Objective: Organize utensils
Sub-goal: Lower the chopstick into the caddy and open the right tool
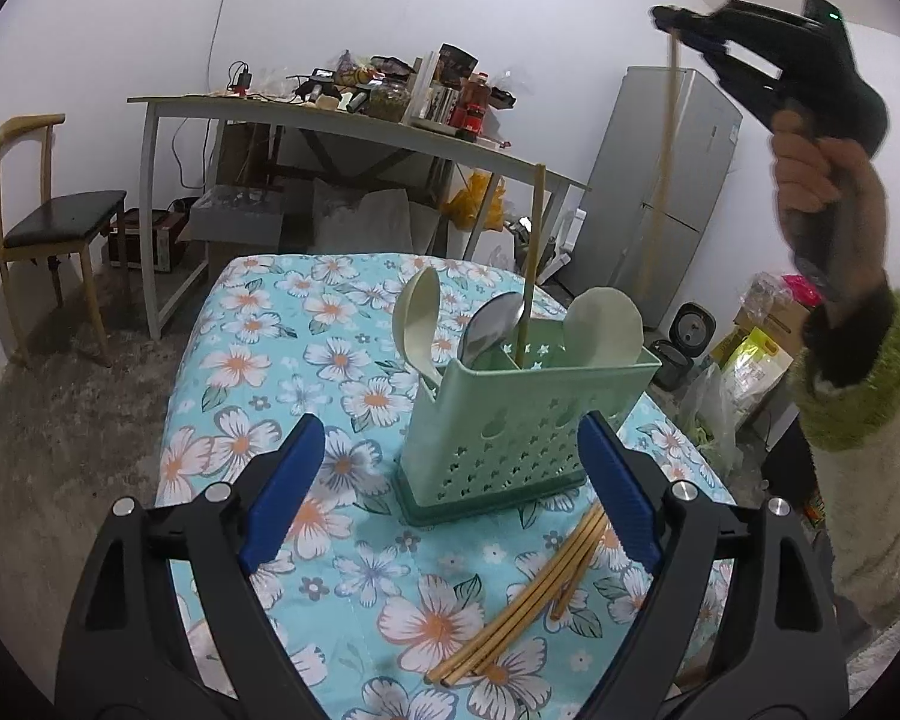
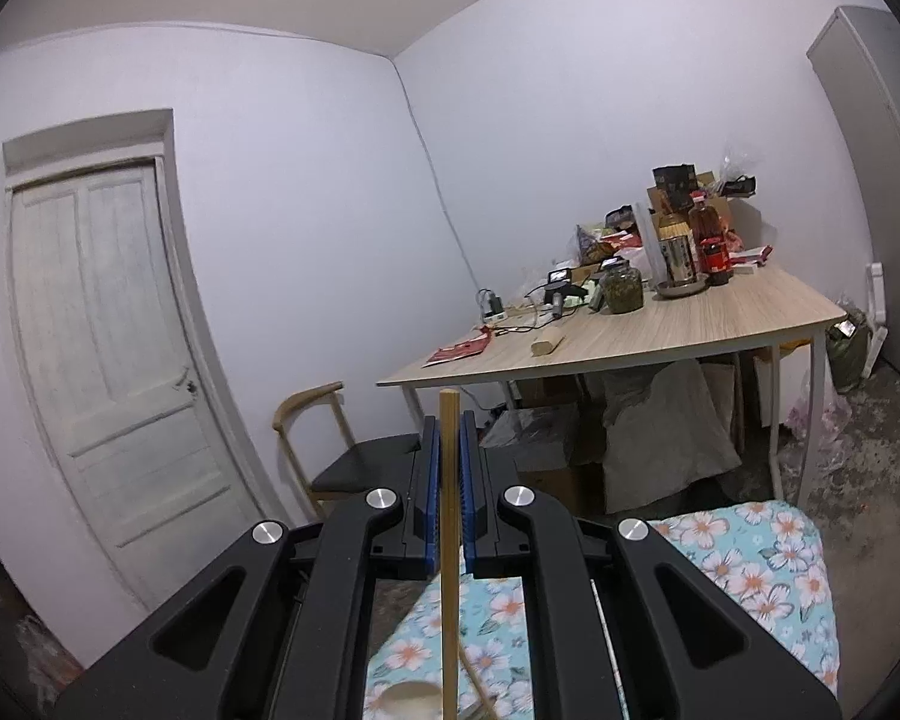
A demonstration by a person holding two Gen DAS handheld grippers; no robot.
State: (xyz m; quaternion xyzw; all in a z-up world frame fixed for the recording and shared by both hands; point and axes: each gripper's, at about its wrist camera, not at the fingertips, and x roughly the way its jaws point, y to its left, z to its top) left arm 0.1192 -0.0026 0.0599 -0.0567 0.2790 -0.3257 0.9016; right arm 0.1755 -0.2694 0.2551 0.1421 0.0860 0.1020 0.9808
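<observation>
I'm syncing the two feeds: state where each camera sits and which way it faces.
Left wrist: on the open left gripper, angled down at the green caddy and loose chopsticks; shows the right hand.
Right wrist: on the right gripper, near level toward door, pinching a chopstick.
Shared: cluttered table, floral cloth.

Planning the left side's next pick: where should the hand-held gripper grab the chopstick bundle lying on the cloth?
Probably mid-length on the chopstick bundle, from above, jaws across the sticks: they lie flat and diagonal, their far ends close to the green caddy.
</observation>
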